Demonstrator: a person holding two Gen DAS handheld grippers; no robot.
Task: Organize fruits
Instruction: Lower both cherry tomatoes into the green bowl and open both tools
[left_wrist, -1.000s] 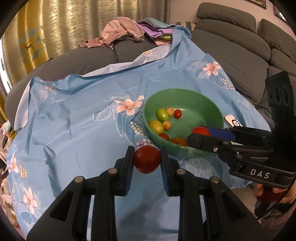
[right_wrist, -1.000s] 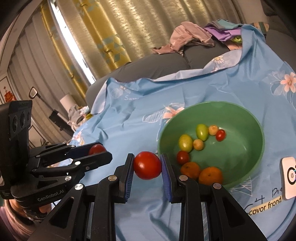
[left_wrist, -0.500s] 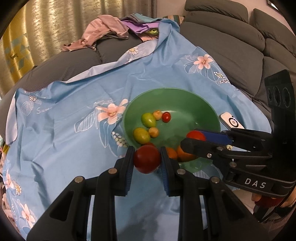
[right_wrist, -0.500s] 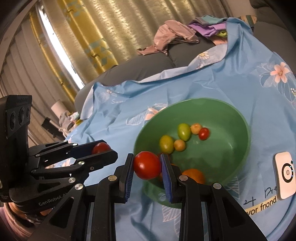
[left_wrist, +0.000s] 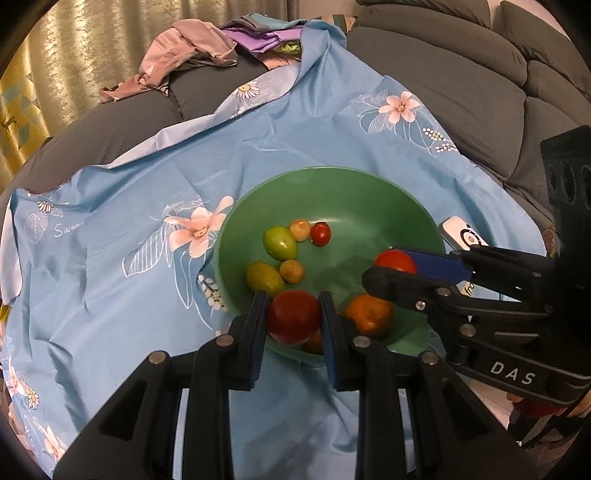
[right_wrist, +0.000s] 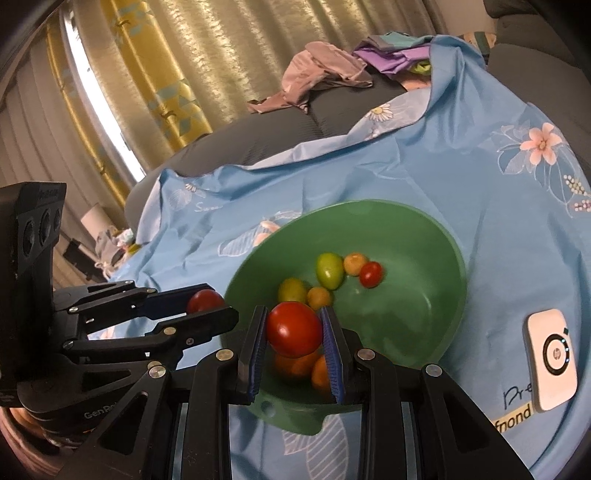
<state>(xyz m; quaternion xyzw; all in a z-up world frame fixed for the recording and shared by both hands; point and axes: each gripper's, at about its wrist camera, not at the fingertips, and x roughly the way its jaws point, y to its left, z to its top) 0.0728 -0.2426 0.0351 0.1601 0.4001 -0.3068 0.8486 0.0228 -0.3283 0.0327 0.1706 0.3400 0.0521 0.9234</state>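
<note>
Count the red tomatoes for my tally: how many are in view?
3. One large tomato sits between the left gripper fingers, another between the right gripper fingers, and a small one lies in the green bowl. Others may be hidden.

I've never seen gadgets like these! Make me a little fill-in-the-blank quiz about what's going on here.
1. Each gripper, the left gripper and the right gripper, is shut on a red ____.
2. The bowl holding the small fruits is ____ in colour.
3. The bowl sits on a ____ flowered cloth.

Missing words: tomato; green; blue
</note>
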